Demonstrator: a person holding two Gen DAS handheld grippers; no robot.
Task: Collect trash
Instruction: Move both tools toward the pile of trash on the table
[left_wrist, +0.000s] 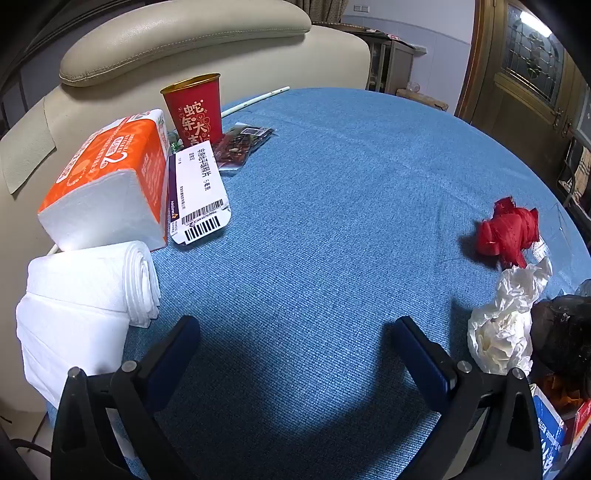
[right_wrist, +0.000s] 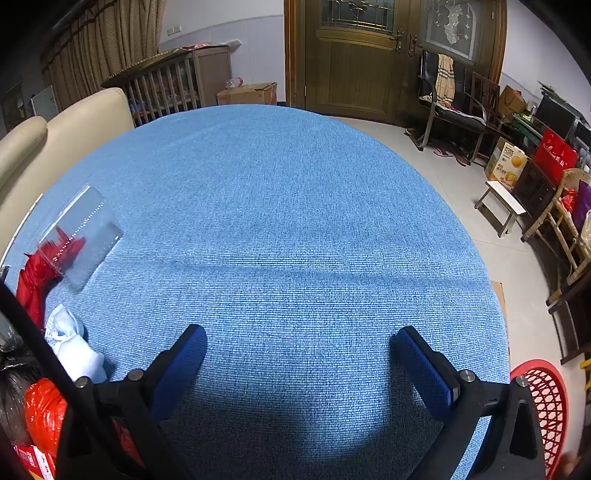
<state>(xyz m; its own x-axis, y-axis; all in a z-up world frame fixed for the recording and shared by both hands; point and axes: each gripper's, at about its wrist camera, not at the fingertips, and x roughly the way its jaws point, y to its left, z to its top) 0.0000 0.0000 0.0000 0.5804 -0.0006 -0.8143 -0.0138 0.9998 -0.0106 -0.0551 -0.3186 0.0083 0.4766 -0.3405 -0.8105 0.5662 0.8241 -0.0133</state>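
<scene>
Two grippers: left gripper (left_wrist: 295, 354) and right gripper (right_wrist: 301, 363), jaws spread wide, nothing between them
Worktop left: folded tissue stack (left_wrist: 85, 306), orange tissue pack (left_wrist: 107, 181), pill box (left_wrist: 199, 195), red paper cup (left_wrist: 195, 110)
Worktop (left_wrist: 332, 221) right edge: red mesh wad (left_wrist: 508, 230), crumpled white paper (left_wrist: 506, 321), black bag (left_wrist: 565, 332) holding some trash
Floor right: red basket (right_wrist: 543, 406)
Progress: early, judging by loose trash not yet collected

Blue ribbed tablecloth (left_wrist: 332, 221), red cup (left_wrist: 194, 110) with gold lettering, orange-and-white tissue pack (left_wrist: 107, 177), red basket (right_wrist: 546, 402)
</scene>
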